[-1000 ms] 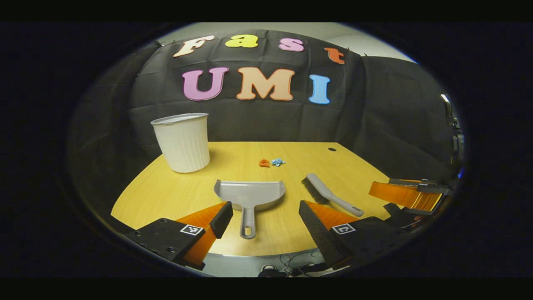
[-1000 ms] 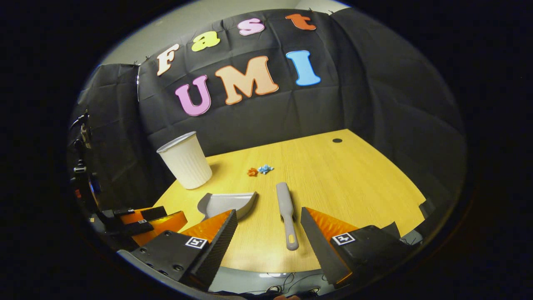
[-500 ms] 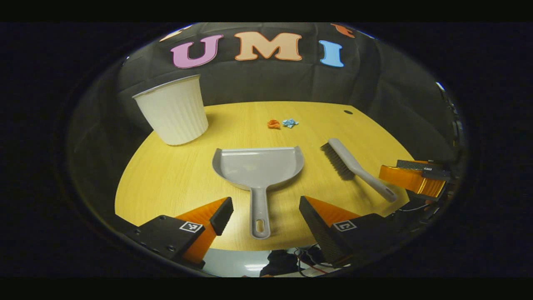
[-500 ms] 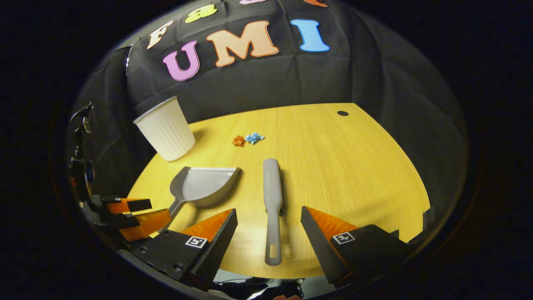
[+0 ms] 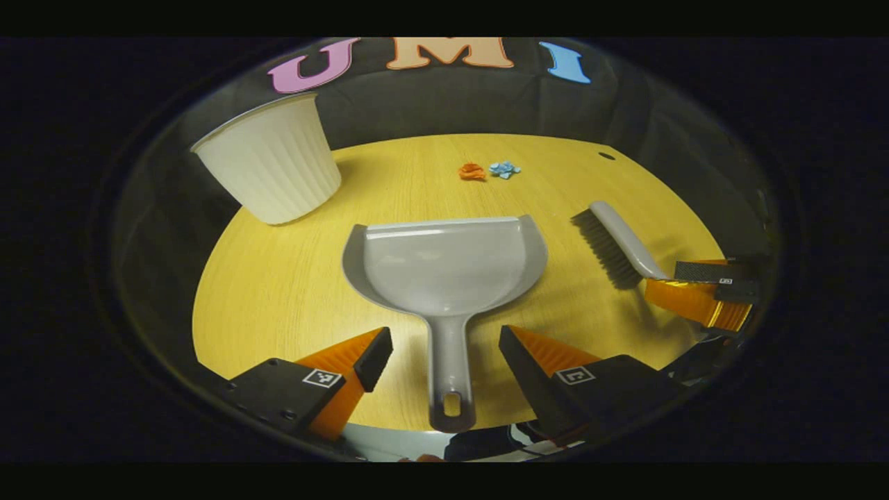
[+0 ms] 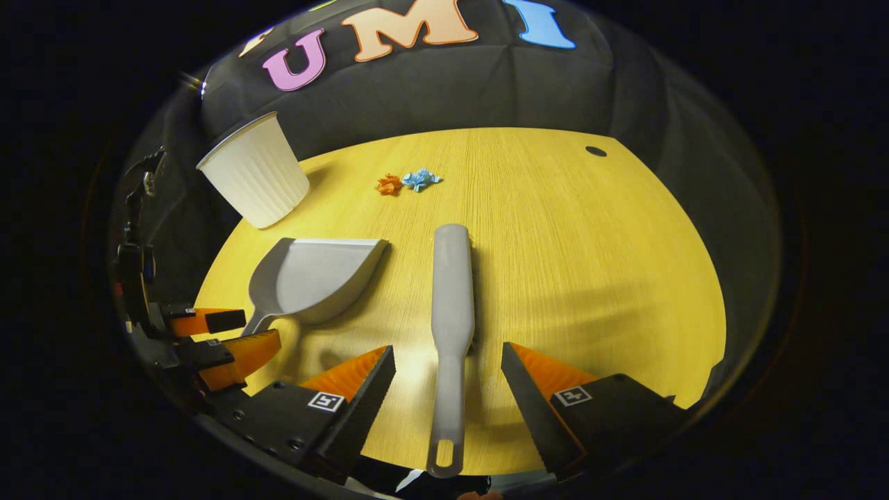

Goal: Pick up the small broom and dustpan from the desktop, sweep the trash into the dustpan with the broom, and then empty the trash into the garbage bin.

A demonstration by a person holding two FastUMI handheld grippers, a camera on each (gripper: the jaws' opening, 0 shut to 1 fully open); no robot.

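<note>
**Both claws lined up on their handles**

Upper left of the left gripper view stands the ribbed white plastic bin (image 5: 271,167). At centre lies the flat grey plastic dustpan (image 5: 448,267), its handle running down between the spread fingers of the left gripper (image 5: 444,354). Orange and blue paper scraps (image 5: 487,170) sit beyond it. In the right gripper view, the grey long-handled brush (image 6: 451,319) lies between the right gripper (image 6: 448,371), also spread wide. I'd lower each claw squarely over its handle's middle before pinching, keeping fingertips off the yellow wooden desktop (image 6: 597,264).
</note>
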